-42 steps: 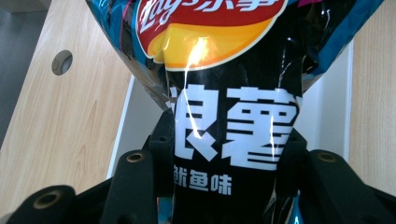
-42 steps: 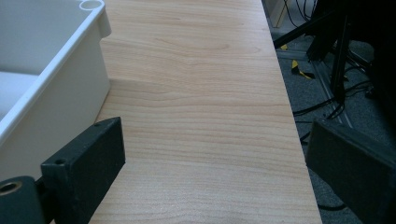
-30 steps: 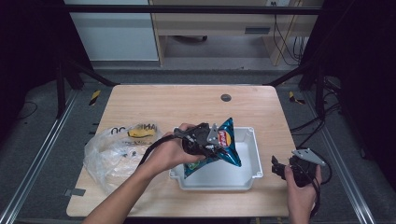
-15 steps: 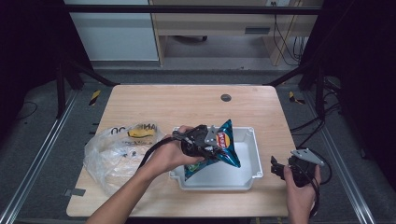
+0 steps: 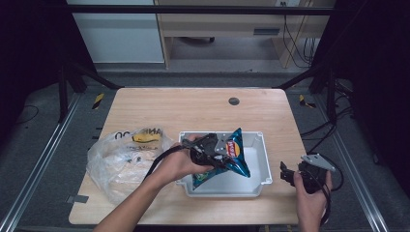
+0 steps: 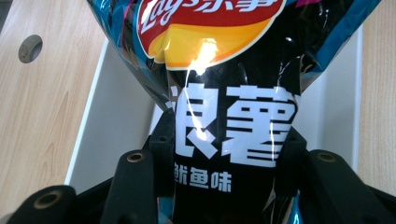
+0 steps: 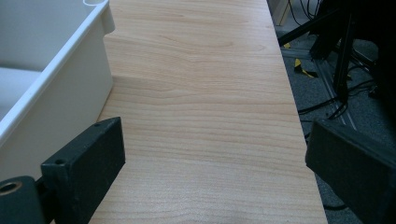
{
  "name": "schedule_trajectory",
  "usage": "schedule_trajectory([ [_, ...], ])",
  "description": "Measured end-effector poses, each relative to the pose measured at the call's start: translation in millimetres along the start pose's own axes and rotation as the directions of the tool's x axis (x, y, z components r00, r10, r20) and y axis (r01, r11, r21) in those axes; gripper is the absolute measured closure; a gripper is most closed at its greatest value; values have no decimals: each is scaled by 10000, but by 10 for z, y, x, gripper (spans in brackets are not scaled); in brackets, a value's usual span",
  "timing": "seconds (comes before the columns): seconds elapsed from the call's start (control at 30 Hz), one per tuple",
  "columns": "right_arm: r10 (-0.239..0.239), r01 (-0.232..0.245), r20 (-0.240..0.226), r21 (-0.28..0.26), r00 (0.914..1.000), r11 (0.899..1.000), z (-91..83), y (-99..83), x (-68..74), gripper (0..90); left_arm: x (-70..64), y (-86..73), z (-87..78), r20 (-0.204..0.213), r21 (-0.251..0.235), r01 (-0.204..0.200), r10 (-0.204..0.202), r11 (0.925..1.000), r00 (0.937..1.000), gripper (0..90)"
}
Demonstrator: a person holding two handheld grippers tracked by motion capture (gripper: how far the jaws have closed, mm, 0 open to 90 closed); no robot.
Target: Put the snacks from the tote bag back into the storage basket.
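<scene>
Glossy blue-and-black crisp packet with a red and yellow logo (image 6: 224,93), pinched at its lower end between the jaws of the left tongs (image 5: 212,151) and held tilted over the white rectangular plastic tub (image 5: 261,166) — above its left half, whether touching the tub floor cannot be told. Left tongs clamped tight on the packet (white printed characters between the jaws in the left gripper view). Just left of the tub, a crumpled clear plastic bag (image 5: 116,162) with a yellow item inside. Right tongs (image 5: 290,175) at the tub's right, jaws spread wide over bare light wooden surface (image 7: 196,121) — gripping nothing.
</scene>
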State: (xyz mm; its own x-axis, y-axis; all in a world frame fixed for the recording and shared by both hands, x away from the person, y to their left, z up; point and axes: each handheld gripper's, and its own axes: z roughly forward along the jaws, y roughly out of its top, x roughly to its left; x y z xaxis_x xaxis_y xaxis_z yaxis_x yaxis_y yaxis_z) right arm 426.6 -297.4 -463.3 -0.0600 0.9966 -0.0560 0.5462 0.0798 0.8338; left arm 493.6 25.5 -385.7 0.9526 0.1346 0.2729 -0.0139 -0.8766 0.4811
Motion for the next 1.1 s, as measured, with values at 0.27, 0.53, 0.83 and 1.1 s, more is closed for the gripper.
schedule_trajectory([
  [0.27,-4,4,-8,-3,10000,10000,1,1,0,53,3,-20,32,1,73,50,-50,10000,10000,541],
  [0.53,-1,1,-17,-5,10000,10000,0,0,-3,53,-5,-27,61,73,115,85,-86,9999,9999,541],
  [0.83,-4,4,-17,-7,10000,10000,1,1,-1,53,-17,-29,107,145,174,71,-73,9998,9999,543],
  [1.1,21,-21,-26,6,10000,10000,1,0,-1,53,-29,-34,147,207,306,18,-24,9995,9998,545],
])
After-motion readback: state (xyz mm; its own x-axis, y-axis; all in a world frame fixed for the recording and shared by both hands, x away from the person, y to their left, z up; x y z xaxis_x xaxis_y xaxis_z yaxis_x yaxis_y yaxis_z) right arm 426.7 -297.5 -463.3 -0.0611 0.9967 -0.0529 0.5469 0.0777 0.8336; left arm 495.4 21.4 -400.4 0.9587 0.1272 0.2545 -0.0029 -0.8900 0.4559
